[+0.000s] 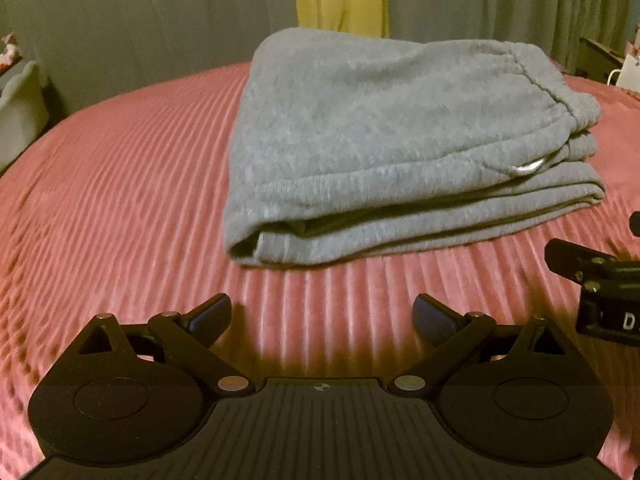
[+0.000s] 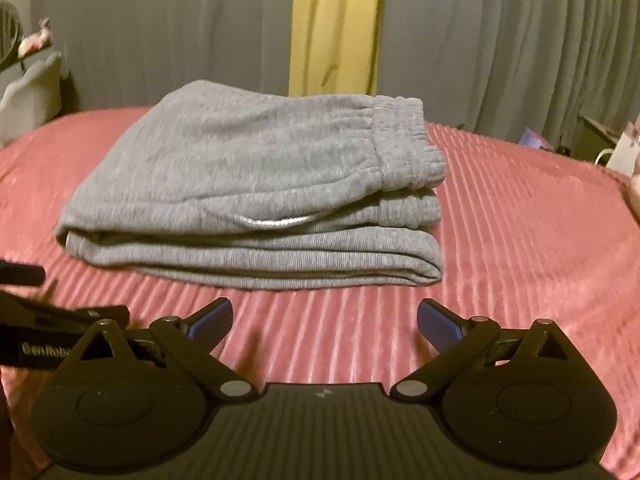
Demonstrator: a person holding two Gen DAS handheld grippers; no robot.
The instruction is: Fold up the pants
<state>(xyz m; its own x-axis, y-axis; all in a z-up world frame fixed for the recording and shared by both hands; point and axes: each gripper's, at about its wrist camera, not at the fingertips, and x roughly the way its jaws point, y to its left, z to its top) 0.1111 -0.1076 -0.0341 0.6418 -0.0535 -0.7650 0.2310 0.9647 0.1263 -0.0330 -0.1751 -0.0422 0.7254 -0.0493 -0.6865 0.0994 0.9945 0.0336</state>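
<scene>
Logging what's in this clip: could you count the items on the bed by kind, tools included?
Folded grey fleece sweatpants lying on the ribbed pink bedspread: 1
Black two-finger tools, both open, held above the bedspread: 2 (left tool, right tool)
Total: 3

The supporting surface is a bed (image 2: 520, 216) covered by a pink ribbed bedspread (image 1: 120, 184). Lying directly on the bedspread is one pair of grey pants (image 2: 248, 184), folded into a compact stack with the elastic waistband on top, right side.
</scene>
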